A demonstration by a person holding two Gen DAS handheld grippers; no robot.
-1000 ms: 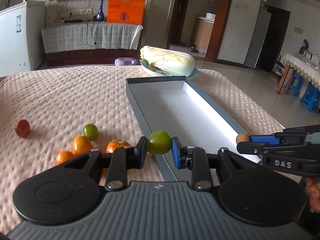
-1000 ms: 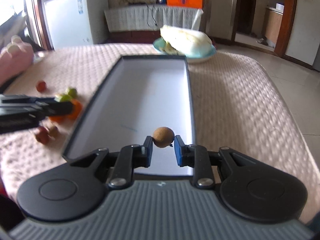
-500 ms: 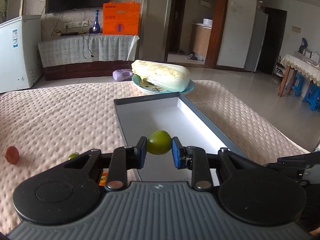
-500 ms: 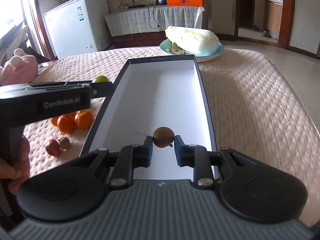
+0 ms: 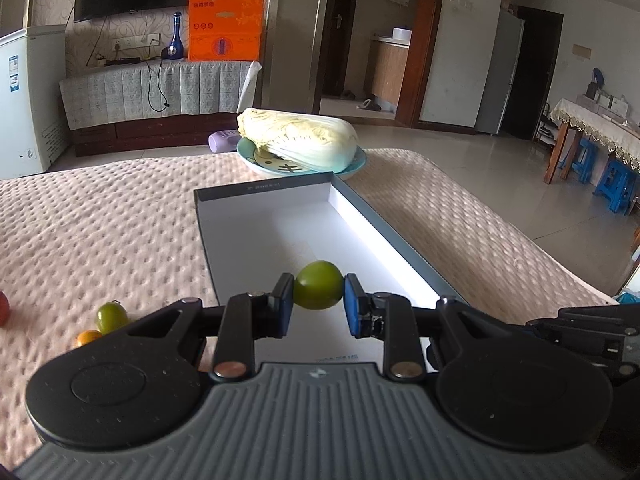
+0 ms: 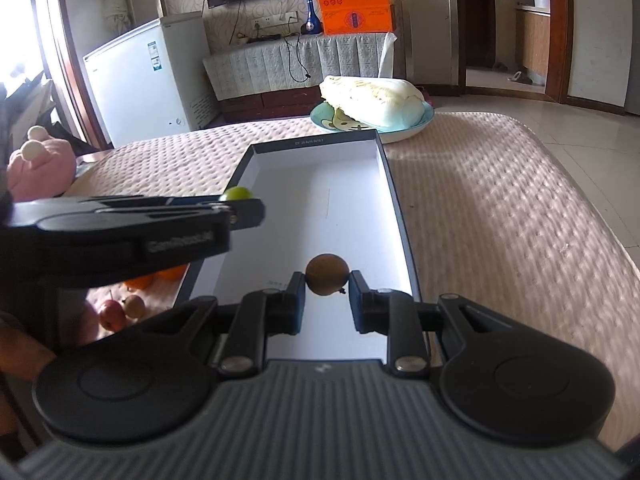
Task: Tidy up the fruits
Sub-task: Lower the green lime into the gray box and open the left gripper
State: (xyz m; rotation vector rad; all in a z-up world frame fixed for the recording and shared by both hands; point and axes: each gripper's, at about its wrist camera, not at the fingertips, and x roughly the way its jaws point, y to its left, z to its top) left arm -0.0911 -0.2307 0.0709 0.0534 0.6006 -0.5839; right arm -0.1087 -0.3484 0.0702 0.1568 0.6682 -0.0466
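My left gripper (image 5: 319, 305) is shut on a green fruit (image 5: 319, 285) and holds it over the near end of the long grey box (image 5: 280, 236). My right gripper (image 6: 327, 300) is shut on a small brown fruit (image 6: 327, 274) above the same box (image 6: 320, 208). In the right wrist view the left gripper (image 6: 240, 210) reaches in from the left with the green fruit (image 6: 237, 193) at its tip. Loose on the quilt lie a green fruit (image 5: 112, 317), an orange one (image 5: 89, 336) and two small red-brown ones (image 6: 120, 309).
A cabbage on a blue plate (image 5: 300, 148) stands just beyond the box's far end. A pink plush toy (image 6: 38, 168) lies at the table's far left. The pink quilted table top (image 5: 100, 216) drops off at its right edge (image 6: 580, 216).
Both grippers have risen and moved forward over the box with their fruits still held. The left gripper has swung right, from over the quilt to over the box's near end.
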